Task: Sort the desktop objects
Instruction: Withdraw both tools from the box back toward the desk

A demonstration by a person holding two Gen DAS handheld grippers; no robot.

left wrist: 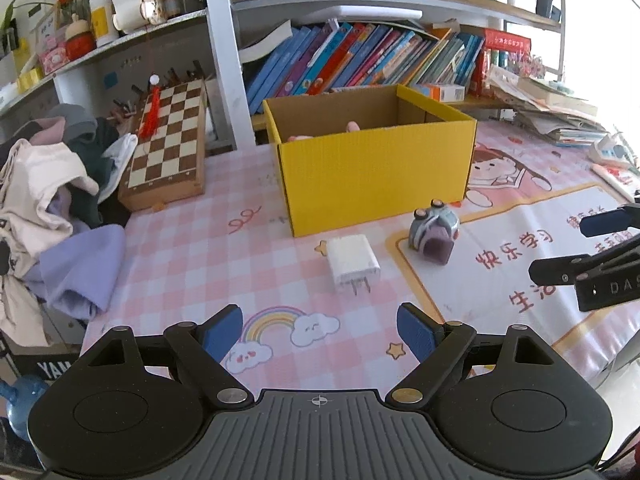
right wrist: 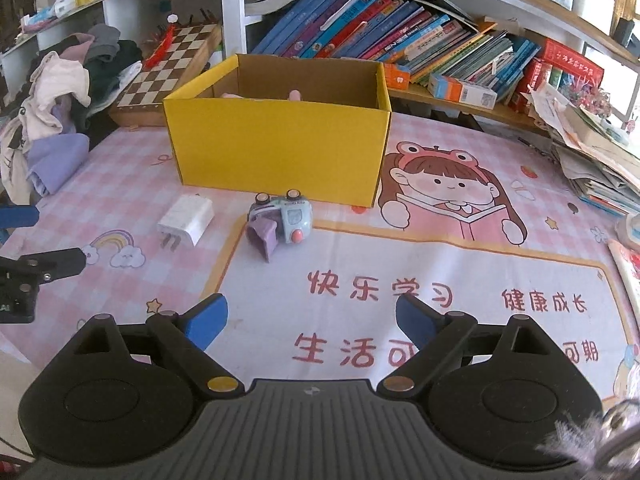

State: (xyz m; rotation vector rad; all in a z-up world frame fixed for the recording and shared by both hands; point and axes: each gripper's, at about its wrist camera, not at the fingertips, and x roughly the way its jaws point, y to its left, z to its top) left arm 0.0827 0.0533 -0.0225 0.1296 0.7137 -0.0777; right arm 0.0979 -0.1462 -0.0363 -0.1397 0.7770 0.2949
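Two tools hover over a pink checked surface (left wrist: 192, 240), both with their blue pads spread apart and nothing between them. Left tool (left wrist: 320, 332) points down toward a white charger (left wrist: 352, 262) lying flat on the mat, prongs facing the camera. Right tool (right wrist: 312, 320) hangs over the white panel of red lettering, and its black fingers (left wrist: 560, 272) also show at the right edge of the left wrist view, clear of every object.

Just right of the charger lies a small toy camera (right wrist: 284, 220), pale blue and purple with an orange button, tipped on its side near the mat's yellow border. Charger and toy are near each other but not touching. Both lie just in front of an open yellow box (right wrist: 280, 152), which stands upright toward the back of the surface. Something pink (right wrist: 295, 95) peeks above the box's near wall from inside; what it is cannot be told.

Left of the box, a folded chessboard (left wrist: 168, 148) leans against the shelving, a red tassel (left wrist: 152, 112) draped on it. Clothes (left wrist: 52, 200) are heaped at the left edge. Leaning books (right wrist: 360, 28) fill the shelf behind, and loose papers (right wrist: 592, 160) are stacked at the far right.
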